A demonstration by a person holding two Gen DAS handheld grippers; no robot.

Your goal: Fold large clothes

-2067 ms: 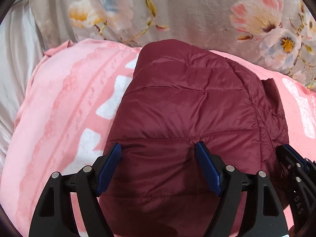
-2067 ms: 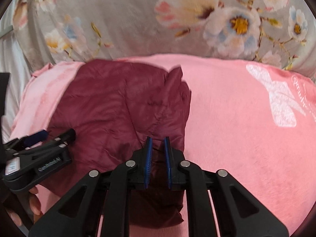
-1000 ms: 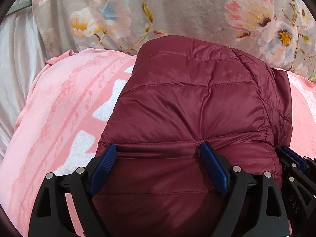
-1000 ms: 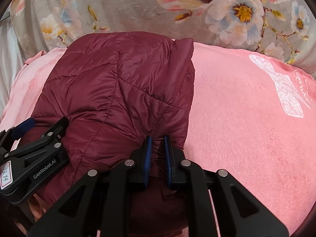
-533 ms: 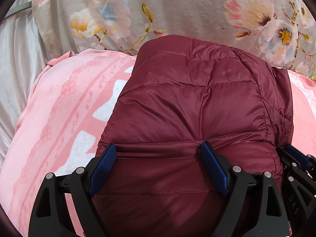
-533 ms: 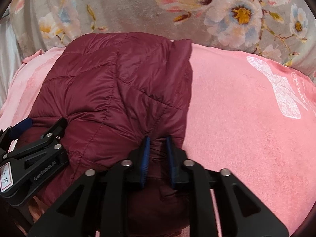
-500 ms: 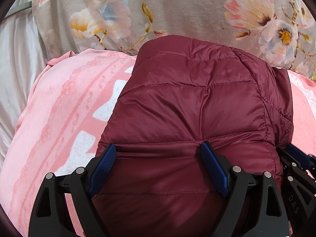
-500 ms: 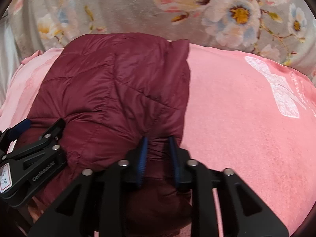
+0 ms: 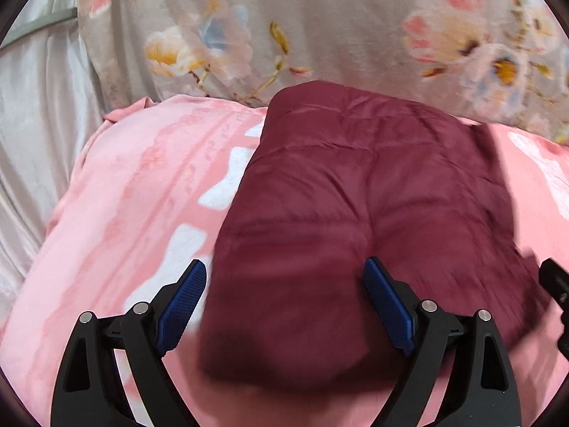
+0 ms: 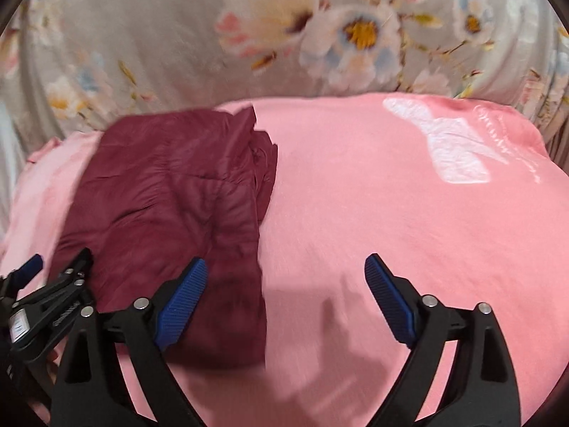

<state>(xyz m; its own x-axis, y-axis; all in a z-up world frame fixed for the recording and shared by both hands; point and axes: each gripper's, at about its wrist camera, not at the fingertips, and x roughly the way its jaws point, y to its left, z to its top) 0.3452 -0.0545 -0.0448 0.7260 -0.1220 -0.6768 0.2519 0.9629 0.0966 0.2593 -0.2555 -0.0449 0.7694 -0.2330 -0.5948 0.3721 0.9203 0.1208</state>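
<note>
The only writing is a white tag and pale lettering on the body of the left gripper [image 10: 33,267], seen low at the left of the right wrist view; both are too blurred to read. A white motif with faint script sits on the pink blanket [image 10: 409,213], far right of the right gripper [image 10: 286,293], also unreadable.

The right gripper was pinched on the jacket's [image 9: 355,220] near right edge a second ago; its jaws have just been opening and now stand wide apart with nothing between them but bare blanket. The jacket's right edge lies by its left finger [image 10: 181,302], whether touching I cannot tell.

The left gripper [image 9: 284,306] has its jaws wide apart, as before. The folded maroon jacket lies just ahead of and between its fingers; earlier the pads straddled the fabric further in, and now the near hem shows close to the camera, with pink blanket visible by the left pad [image 9: 181,306]. Neither pad clearly presses the cloth.

The jacket lies in a folded bundle on the blanket. Beyond it runs a grey floral cloth [image 9: 338,25].
</note>
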